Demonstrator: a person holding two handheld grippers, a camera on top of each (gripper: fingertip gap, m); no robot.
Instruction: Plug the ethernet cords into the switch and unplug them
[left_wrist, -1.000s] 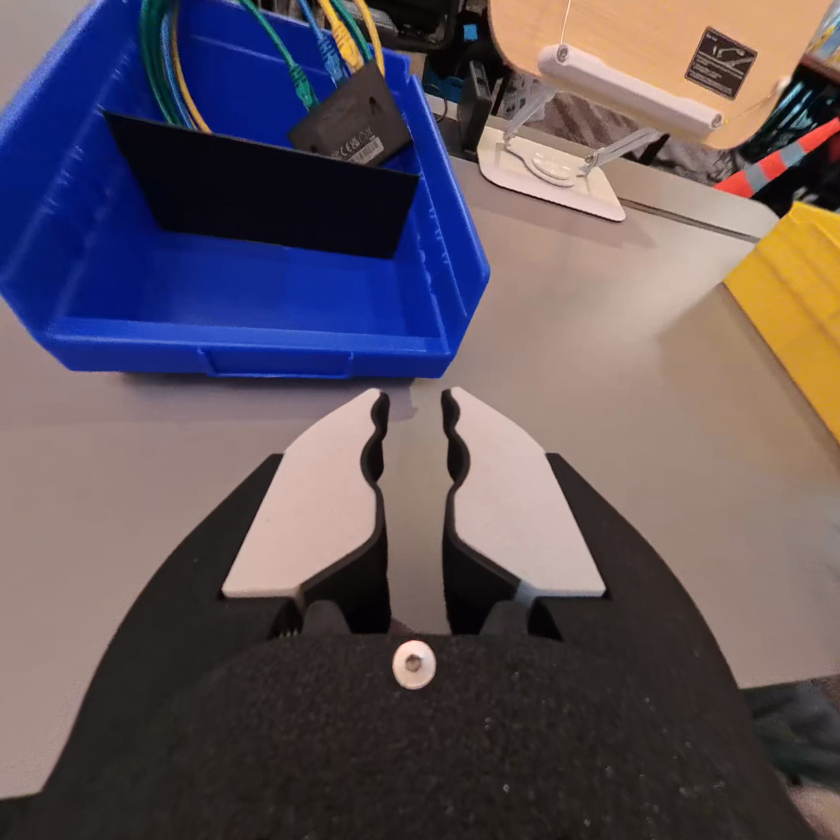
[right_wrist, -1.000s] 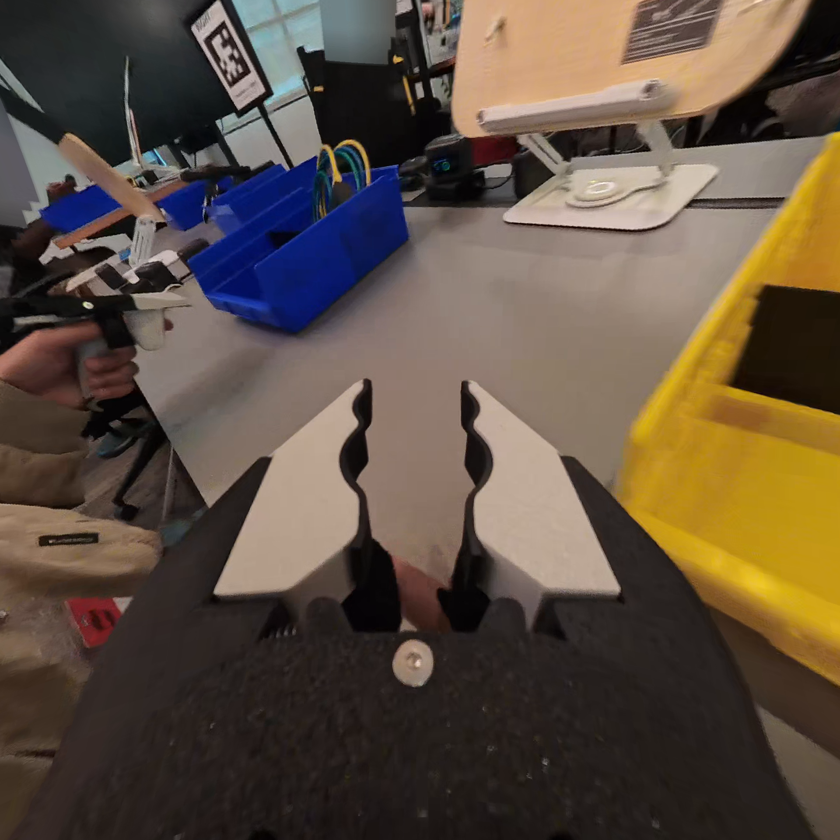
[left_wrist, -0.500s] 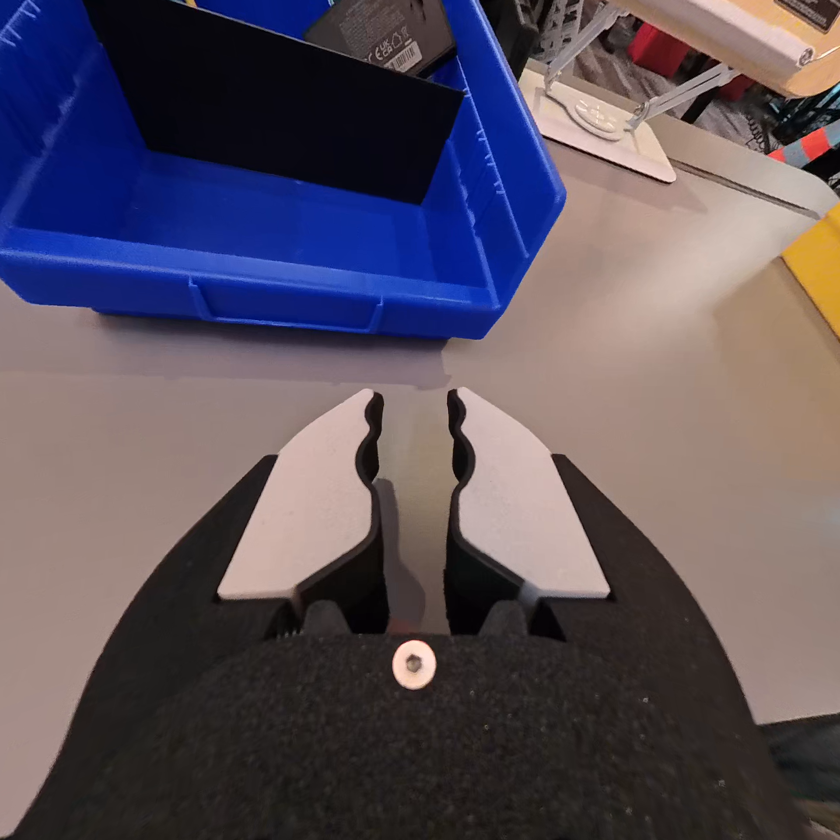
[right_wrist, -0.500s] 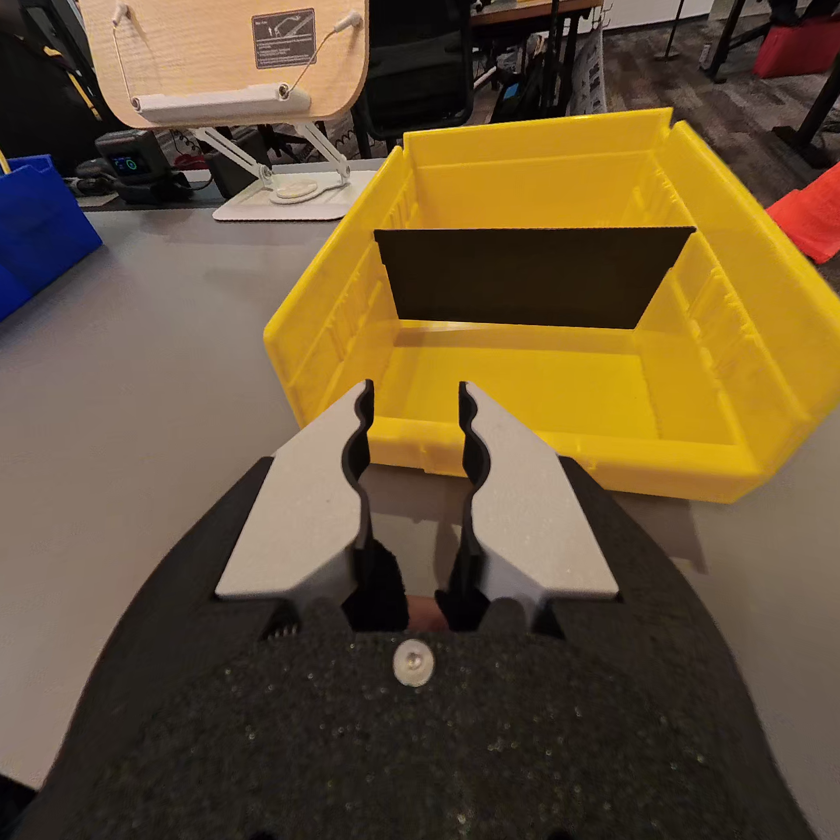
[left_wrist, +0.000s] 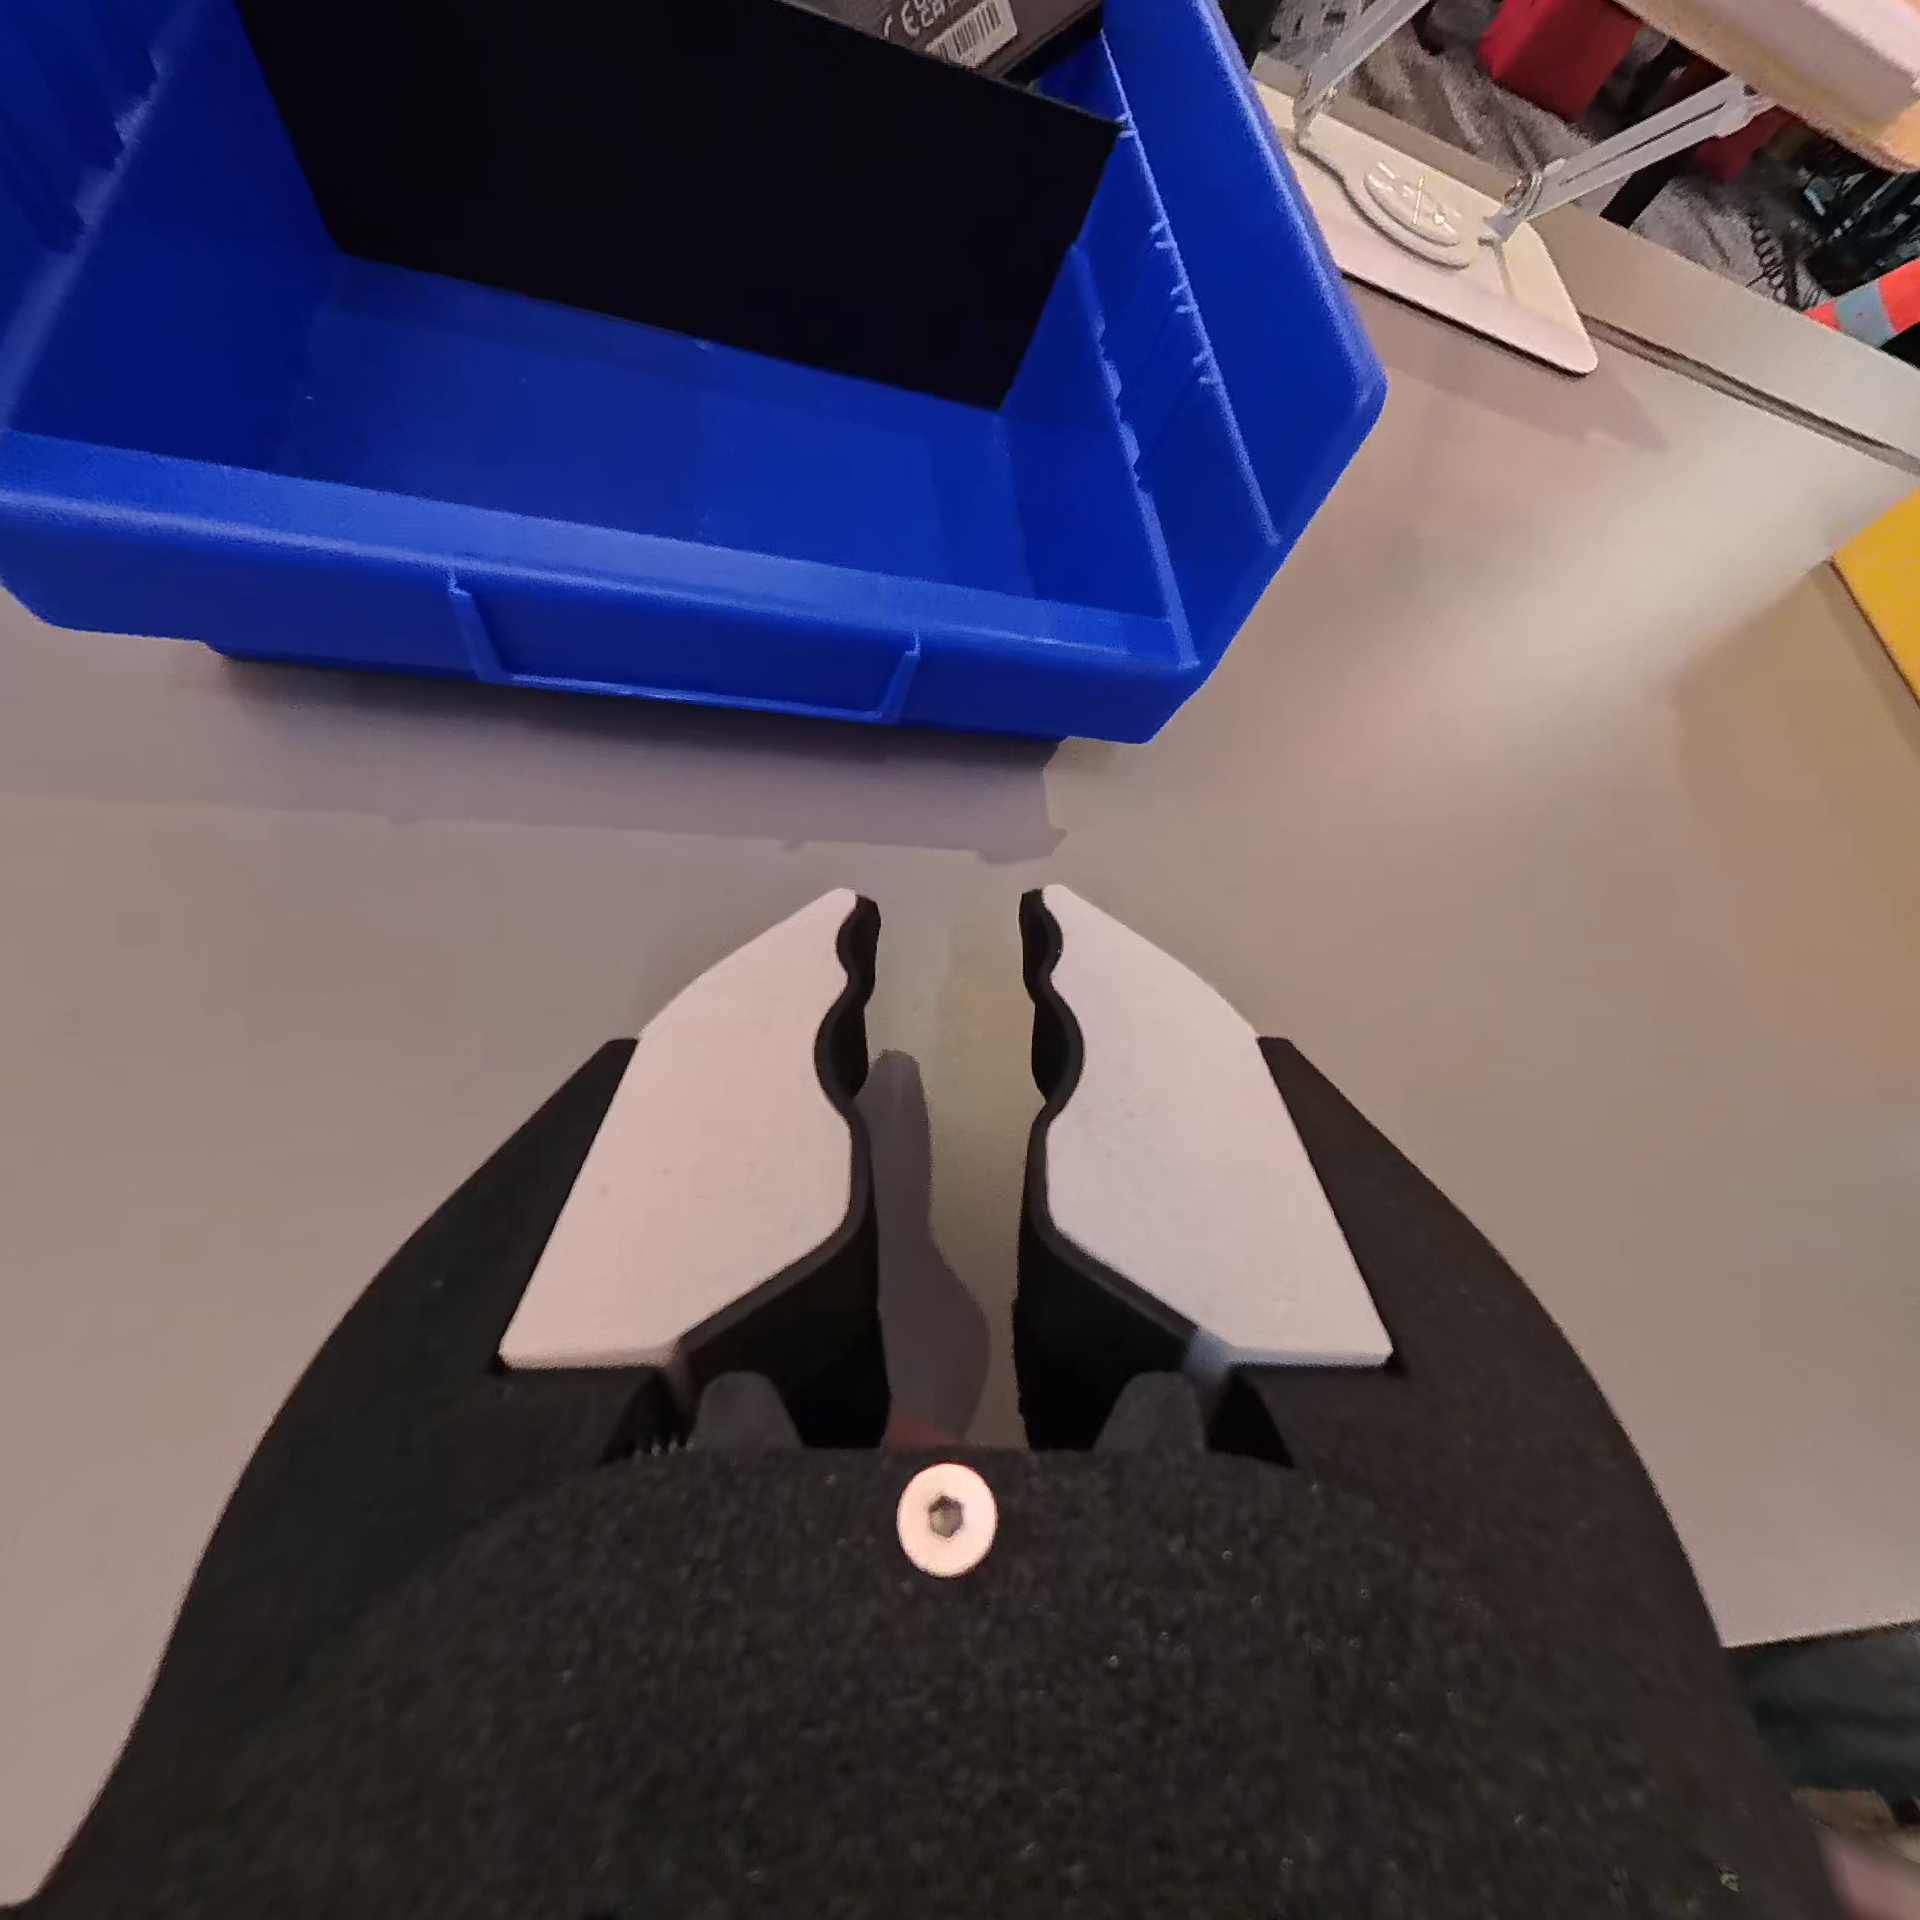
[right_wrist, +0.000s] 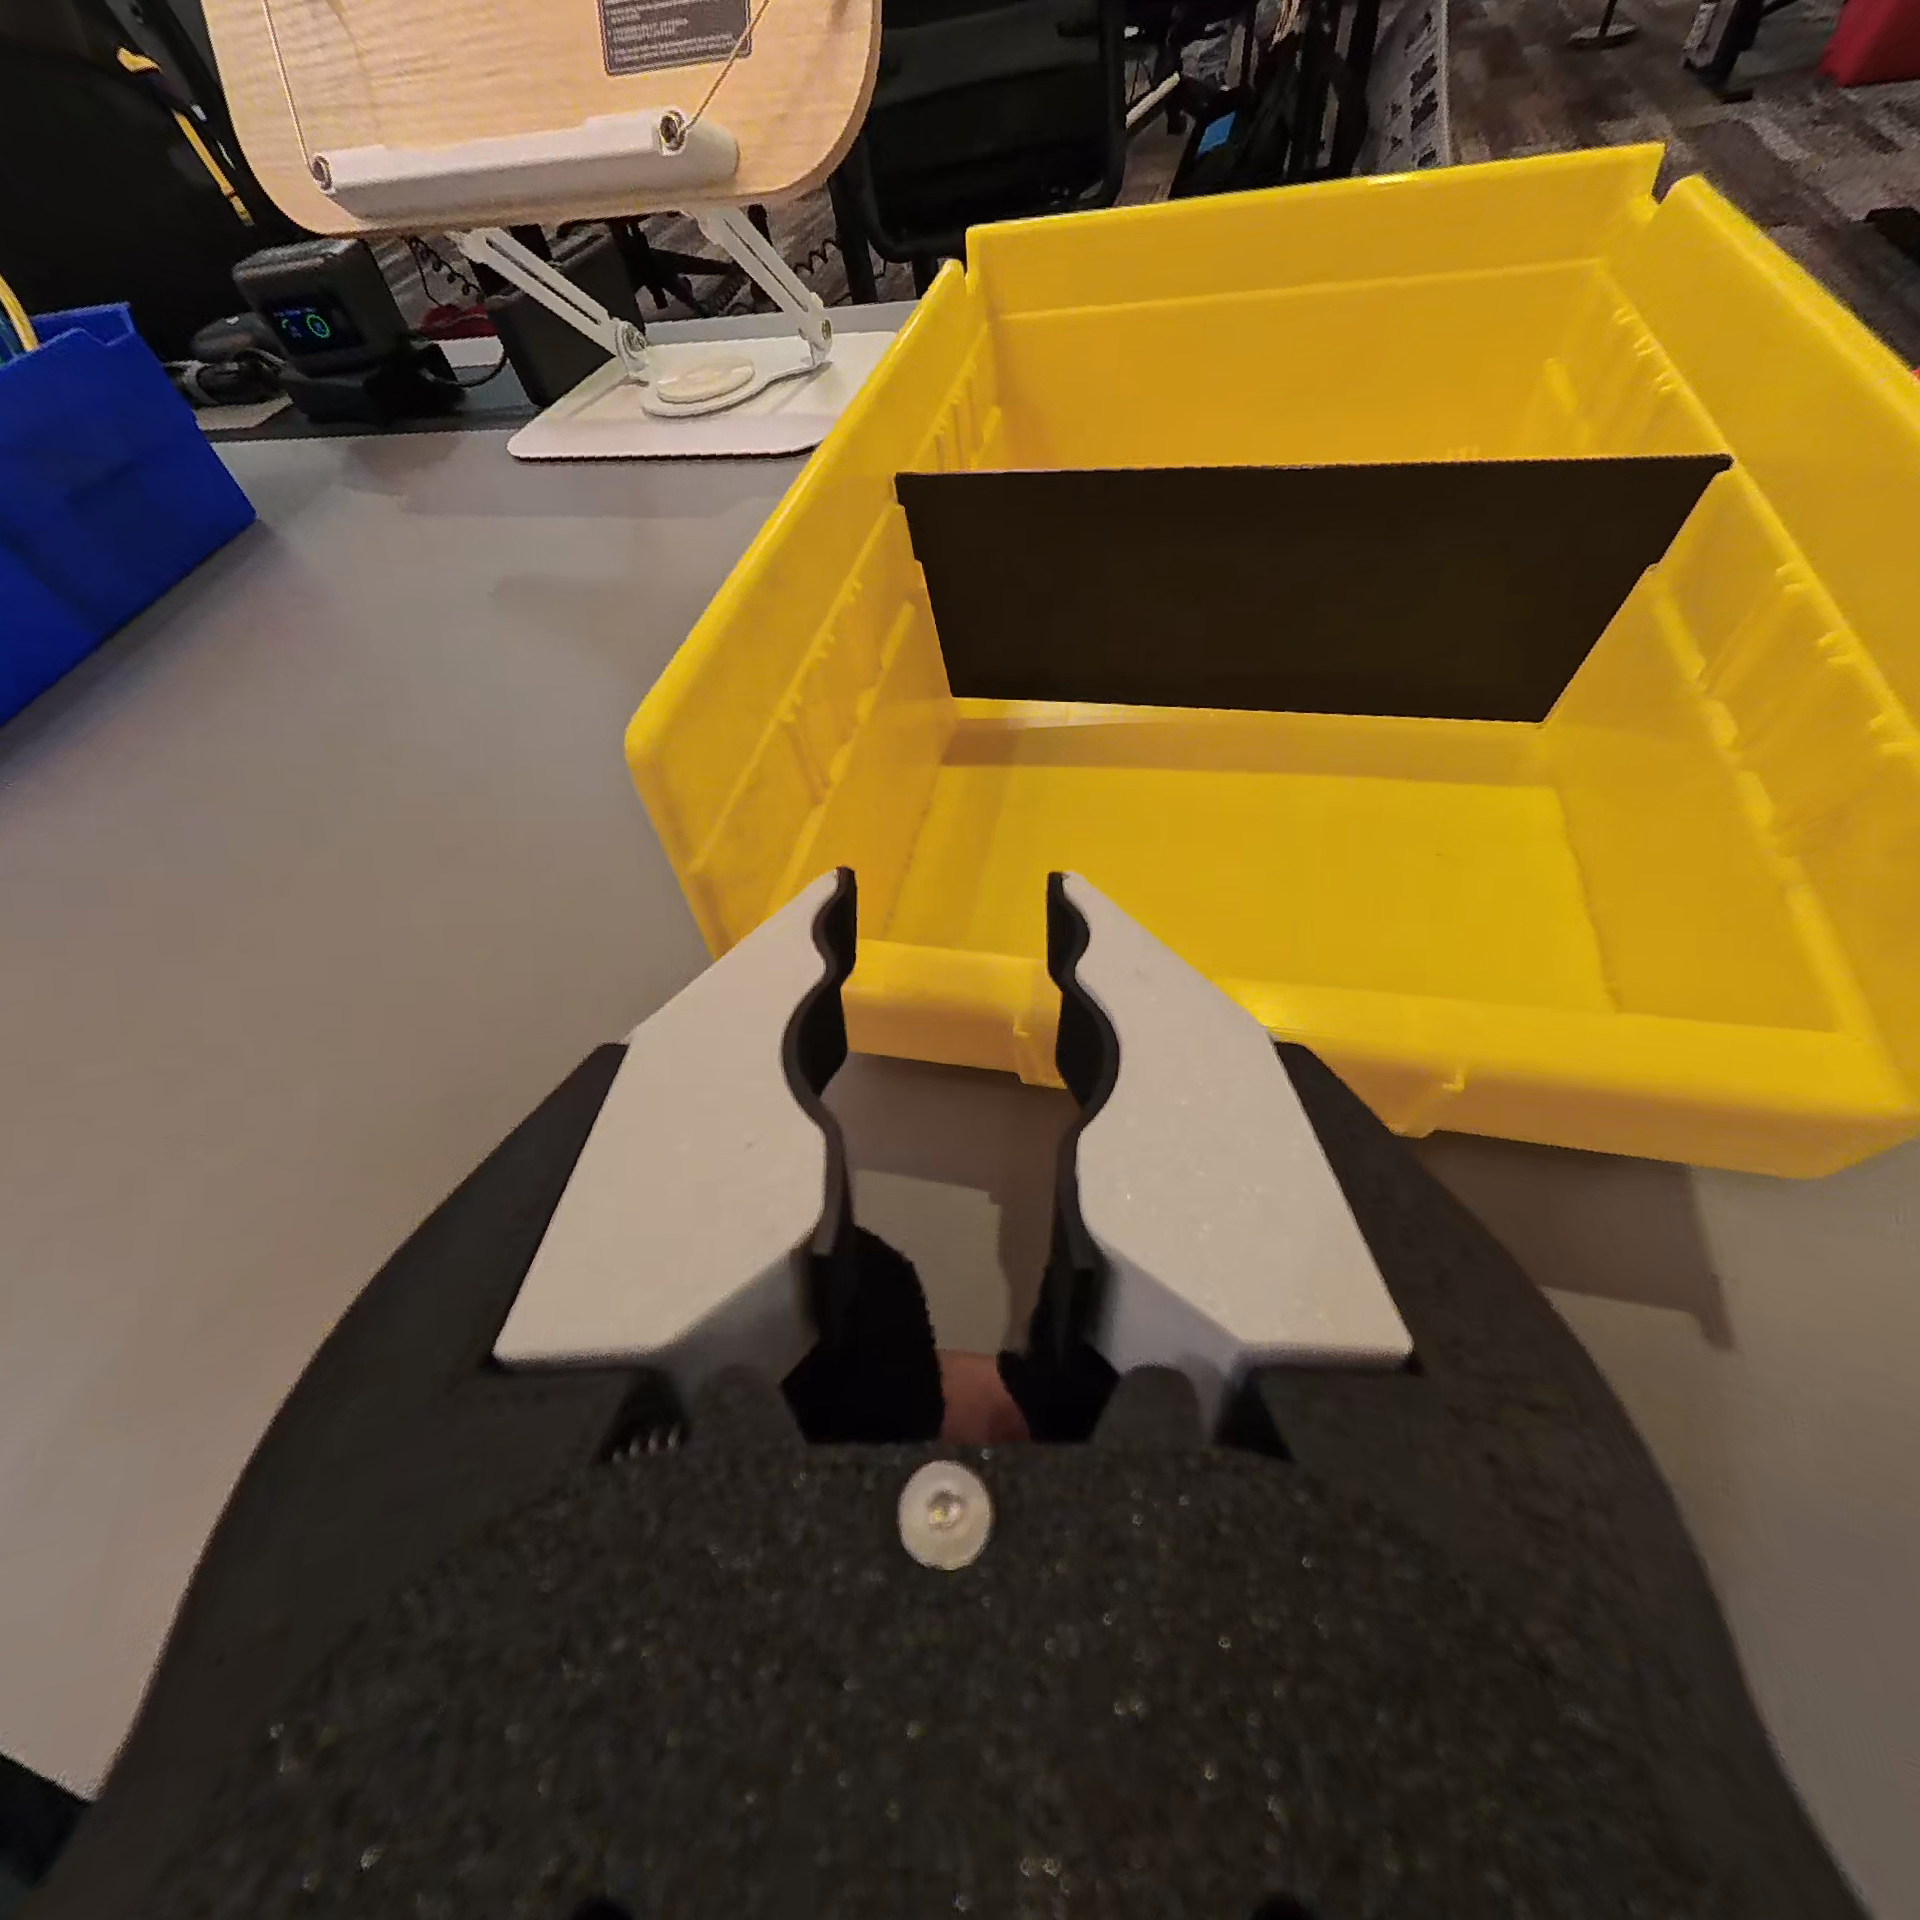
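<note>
Two hand-held grippers hover over the grey counter (left_wrist: 1455, 935), each with its jaws a narrow gap apart and nothing between them: the left hand-held gripper (left_wrist: 949, 914) points at the near wall of a blue bin (left_wrist: 675, 644), the right hand-held gripper (right_wrist: 951, 894) at the near rim of a yellow bin (right_wrist: 1455, 1081). Behind the blue bin's black divider (left_wrist: 675, 177), a corner of the switch (left_wrist: 956, 26) shows in the far compartment, cut off by the frame, with no cords in view. A white stand (right_wrist: 675, 416) sits at the counter's far edge between the bins.
</note>
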